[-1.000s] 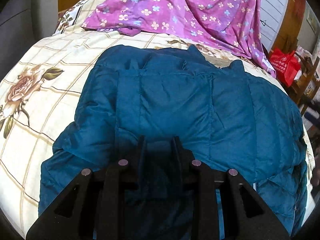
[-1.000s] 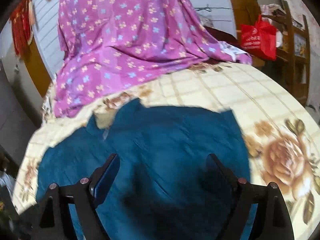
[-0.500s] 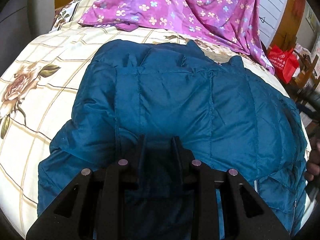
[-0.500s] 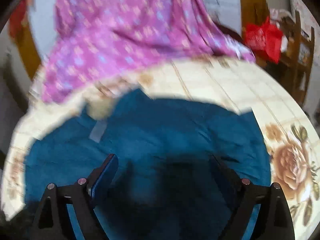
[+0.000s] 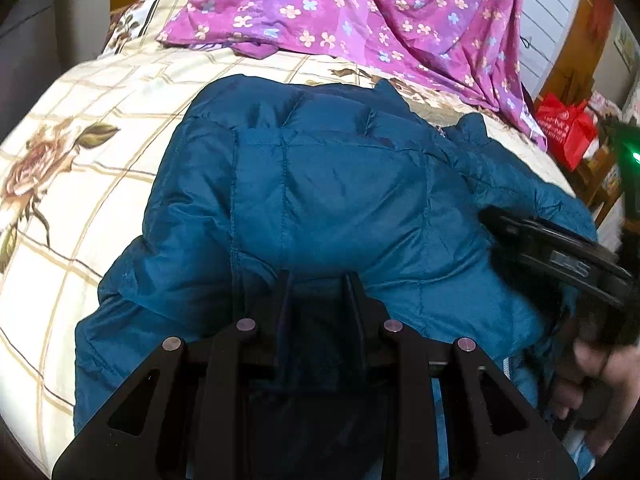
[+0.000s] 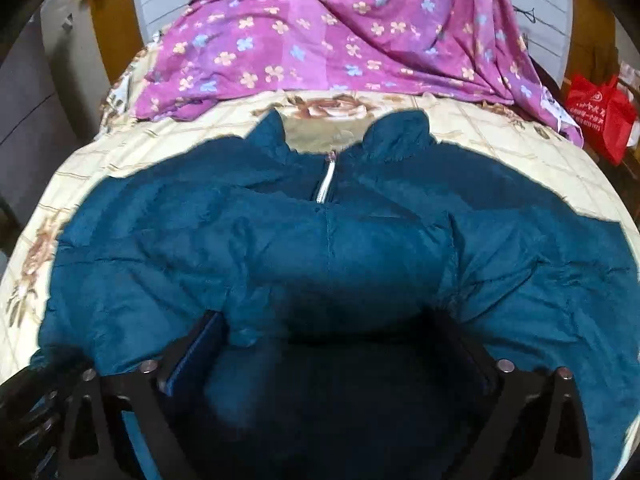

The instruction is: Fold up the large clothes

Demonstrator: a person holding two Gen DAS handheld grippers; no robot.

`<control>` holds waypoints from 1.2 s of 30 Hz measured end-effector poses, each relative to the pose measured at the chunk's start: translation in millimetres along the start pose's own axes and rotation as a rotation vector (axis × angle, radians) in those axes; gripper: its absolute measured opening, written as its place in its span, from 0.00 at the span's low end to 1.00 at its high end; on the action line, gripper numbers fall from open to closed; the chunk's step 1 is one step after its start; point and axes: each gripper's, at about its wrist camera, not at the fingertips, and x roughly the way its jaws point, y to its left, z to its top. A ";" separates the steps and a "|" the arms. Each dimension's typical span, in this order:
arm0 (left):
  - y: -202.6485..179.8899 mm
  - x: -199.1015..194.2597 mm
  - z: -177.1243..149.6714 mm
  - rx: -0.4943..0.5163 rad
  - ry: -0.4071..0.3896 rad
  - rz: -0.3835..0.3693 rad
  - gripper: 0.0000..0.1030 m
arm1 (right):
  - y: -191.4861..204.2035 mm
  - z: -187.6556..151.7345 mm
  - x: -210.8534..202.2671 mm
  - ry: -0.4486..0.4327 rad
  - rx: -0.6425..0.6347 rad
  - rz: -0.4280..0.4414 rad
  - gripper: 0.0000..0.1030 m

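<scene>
Left gripper (image 5: 318, 280) narrow, right gripper (image 6: 336, 332) wide.

One teal padded jacket (image 6: 320, 248) lies on one bed (image 5: 80, 184) covered in a cream floral sheet. One purple flowered cloth (image 6: 340, 36) lies at the far end. One red bag (image 6: 600, 120) sits far right. Two black grippers show, one partly at the right edge.

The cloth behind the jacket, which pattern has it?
Purple cloth with small flowers, best in the right wrist view.
</scene>
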 end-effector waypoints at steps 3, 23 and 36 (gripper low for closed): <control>5.4 -6.1 2.9 -0.036 -0.008 -0.023 0.25 | -10.2 -18.4 -48.3 -0.117 0.025 -0.005 0.96; -5.7 1.7 -5.9 0.050 -0.037 0.015 0.25 | -57.2 -76.0 -38.9 -0.071 0.137 -0.037 1.00; 25.8 -72.9 -93.0 0.200 0.121 -0.026 0.26 | -75.7 -209.0 -143.2 0.181 -0.018 -0.046 1.00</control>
